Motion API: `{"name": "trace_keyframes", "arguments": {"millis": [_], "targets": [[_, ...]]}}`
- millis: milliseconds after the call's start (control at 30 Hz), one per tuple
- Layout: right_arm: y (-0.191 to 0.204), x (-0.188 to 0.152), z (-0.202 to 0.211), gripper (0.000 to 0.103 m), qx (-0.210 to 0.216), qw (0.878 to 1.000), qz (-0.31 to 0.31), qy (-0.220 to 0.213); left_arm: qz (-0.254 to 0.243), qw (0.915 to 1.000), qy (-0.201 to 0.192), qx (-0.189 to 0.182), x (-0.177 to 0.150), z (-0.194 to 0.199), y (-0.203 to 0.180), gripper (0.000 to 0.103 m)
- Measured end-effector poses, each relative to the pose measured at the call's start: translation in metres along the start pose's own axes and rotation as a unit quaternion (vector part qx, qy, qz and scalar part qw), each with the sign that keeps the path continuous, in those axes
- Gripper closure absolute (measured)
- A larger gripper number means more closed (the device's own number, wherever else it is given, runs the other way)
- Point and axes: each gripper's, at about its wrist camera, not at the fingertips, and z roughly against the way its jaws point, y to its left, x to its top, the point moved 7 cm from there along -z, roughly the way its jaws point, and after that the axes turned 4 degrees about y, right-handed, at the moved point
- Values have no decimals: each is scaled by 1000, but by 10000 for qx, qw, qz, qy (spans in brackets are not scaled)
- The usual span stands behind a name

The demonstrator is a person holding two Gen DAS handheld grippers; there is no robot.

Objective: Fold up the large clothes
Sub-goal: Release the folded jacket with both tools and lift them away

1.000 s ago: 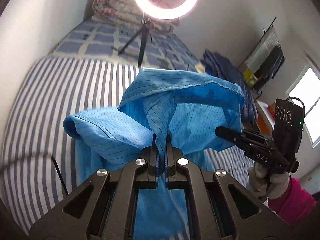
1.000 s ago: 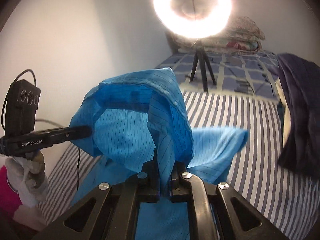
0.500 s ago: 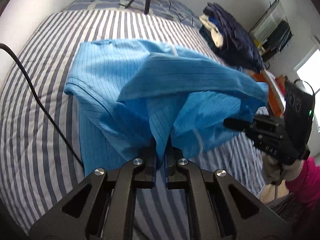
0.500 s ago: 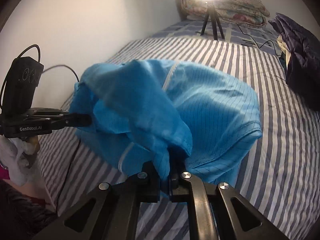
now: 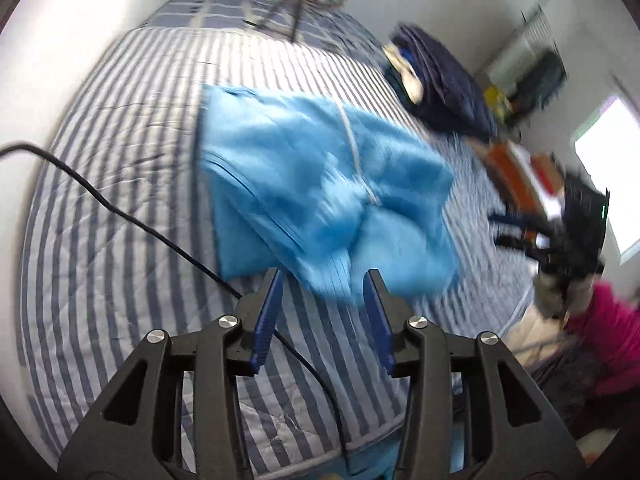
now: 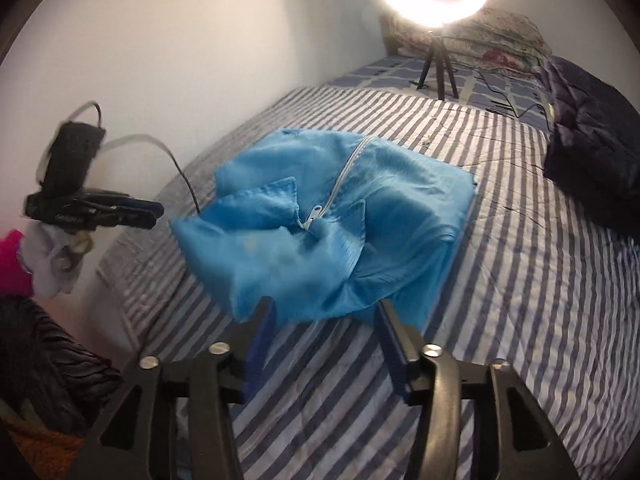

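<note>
Garment (image 5: 320, 184) just beyond open hand-held gripper (image 5: 323, 280).

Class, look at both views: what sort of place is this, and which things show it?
Most likely a bedroom: a bed with a striped cover, patterned pillows at its far end, and a blue zipped garment lying on it.

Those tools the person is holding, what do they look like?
Each tool is a black frame with silver screws and two fingers lined with blue pads. The left tool carries a black box on top with a black cable; the right tool has a similar box with a small green light. The person wears pale gloves and pink sleeves.
</note>
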Motion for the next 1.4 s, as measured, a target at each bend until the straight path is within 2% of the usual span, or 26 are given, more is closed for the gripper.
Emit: {"name": "trace_keyframes", "arguments": {"millis": [100,200,367,433,500,567,600,633,667,700,767,800,833,867,933,967,1067,1200,1233,1267,1333,1400], "targets": [[-17,1,7,43,-65,9994,-318,-104,738,9968,-139,-283,24,0,27,56],[-40,6,1,29,38,9966,-811,-113,1428,9885,-232,-430,47,-10,55,56],[-79,16,-24,29,296,9846,-1720,-115,2400,9669,-131,-856,67,-38,92,56],[-91,24,-34,29,476,9781,-2020,-136,2516,9643,-103,-822,70,-46,100,56],[-100,27,-43,30,675,9713,-2275,-150,2544,9628,-25,-910,70,-52,104,56],[-107,30,-54,36,854,9645,-2497,-139,2531,9630,25,-922,69,-57,105,57],[-109,31,-58,38,954,9612,-2583,-144,2515,9636,45,-901,69,-59,106,66],[-112,31,-62,45,1087,9560,-2721,-148,2492,9648,87,-842,70,-62,106,75],[-116,31,-67,54,1194,9504,-2867,-146,2464,9663,144,-724,70,-66,107,94],[-116,31,-71,59,1288,9463,-2961,-144,2439,9678,170,-597,68,-69,108,97],[-119,31,-81,85,1420,9387,-3142,-59,2243,9739,173,-291,68,-70,104,100],[-120,30,-83,91,1445,9370,-3182,-13,2141,9764,171,-204,67,-71,100,101],[-118,30,-84,99,1439,9376,-3164,43,1997,9796,161,-127,65,-68,95,101],[-115,31,-83,101,1290,9446,-3017,108,1878,9821,132,-80,63,-67,89,102],[-107,33,-82,103,986,9609,-2578,215,1652,9861,104,121,58,-67,83,102],[-103,32,-84,103,928,9636,-2495,255,1583,9870,144,245,54,-71,84,102],[-103,19,-103,103,832,9591,-2650,537,1605,9854,382,431,43,-91,88,103],[-94,20,-111,103,400,9697,-2289,753,1375,9875,403,650,37,-90,87,103],[-92,22,-109,98,332,9716,-2209,785,1303,9880,357,745,39,-84,87,103],[-89,26,-104,85,266,9742,-2096,800,1244,9887,325,769,41,-78,86,103],[-84,31,-91,67,130,9789,-1896,753,1092,9900,122,888,46,-60,85,103],[-80,38,-75,66,-155,9852,-1582,646,870,9905,-144,1050,52,-40,81,103]]}}
